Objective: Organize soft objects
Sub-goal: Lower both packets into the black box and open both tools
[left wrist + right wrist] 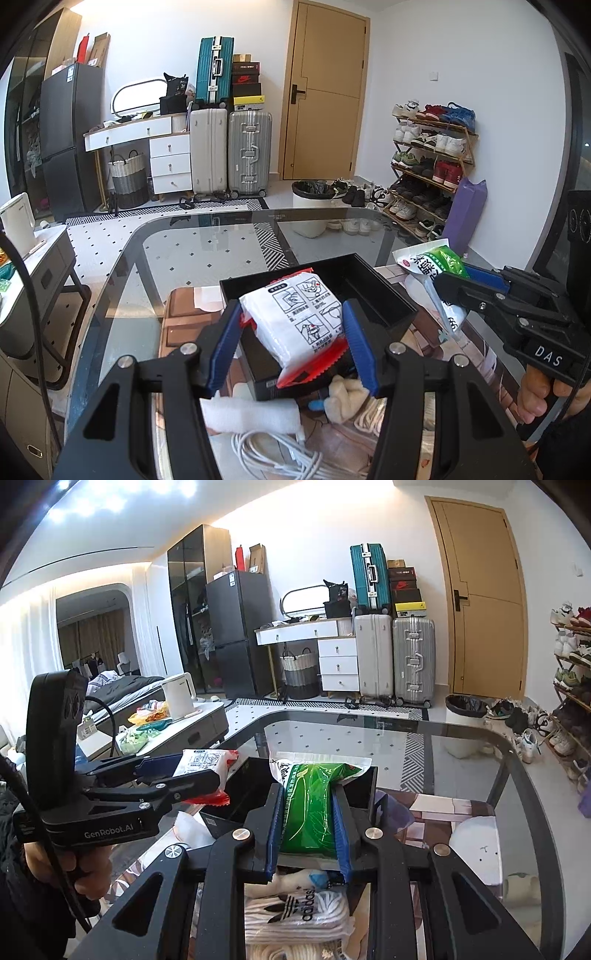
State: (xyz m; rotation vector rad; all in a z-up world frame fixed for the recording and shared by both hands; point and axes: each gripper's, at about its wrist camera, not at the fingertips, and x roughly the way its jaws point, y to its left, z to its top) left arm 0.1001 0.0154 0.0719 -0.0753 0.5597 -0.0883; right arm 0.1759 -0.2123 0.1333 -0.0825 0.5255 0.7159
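A: Left wrist view: your left gripper [291, 332] clamps the white-and-red packet [299, 325] over the black box [384, 295]. Lower it flat inside.

B: And the right gripper [306, 827]?

A: It pinches the green packet [314, 801] above the same box; clear its rim, and keep inside the glass table's edge [155, 225].

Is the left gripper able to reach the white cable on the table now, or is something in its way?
Probably not yet. The left gripper is shut on a white and red packet, so its jaws are full. The white cable lies uncovered just below it, so the way looks free once the packet is put down.
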